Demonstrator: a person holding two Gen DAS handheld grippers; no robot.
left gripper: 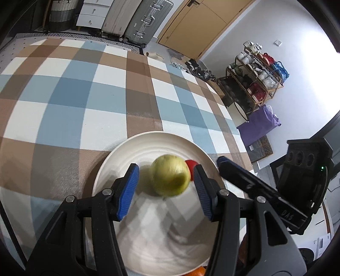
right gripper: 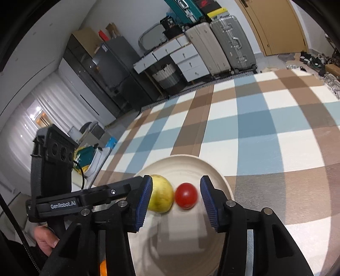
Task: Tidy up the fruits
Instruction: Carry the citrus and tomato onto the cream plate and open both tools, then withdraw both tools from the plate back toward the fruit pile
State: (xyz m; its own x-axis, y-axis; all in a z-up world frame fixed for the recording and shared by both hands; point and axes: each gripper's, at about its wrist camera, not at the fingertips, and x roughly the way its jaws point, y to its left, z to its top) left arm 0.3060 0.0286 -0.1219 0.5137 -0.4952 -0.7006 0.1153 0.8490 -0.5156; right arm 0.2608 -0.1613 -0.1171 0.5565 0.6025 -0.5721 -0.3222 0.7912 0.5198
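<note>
A white plate [left gripper: 136,148] sits on the checked tablecloth. On it lie a green-yellow apple [left gripper: 170,175] and a small red tomato [left gripper: 191,166] beside it. My left gripper [left gripper: 165,182] is open above the plate, its blue pads on either side of the apple without touching it. In the right wrist view the plate [right gripper: 214,172] holds the apple [right gripper: 161,196] and the tomato [right gripper: 186,195], side by side. My right gripper [right gripper: 176,197] is open and empty, with the tomato between its pads. An orange fruit [left gripper: 198,271] peeks out at the bottom edge.
The checked blue, brown and white cloth [left gripper: 85,95] covers the table. The right gripper's body [left gripper: 276,201] reaches in from the right of the plate. Suitcases [left gripper: 146,19] and a shoe rack [left gripper: 255,80] stand beyond the table.
</note>
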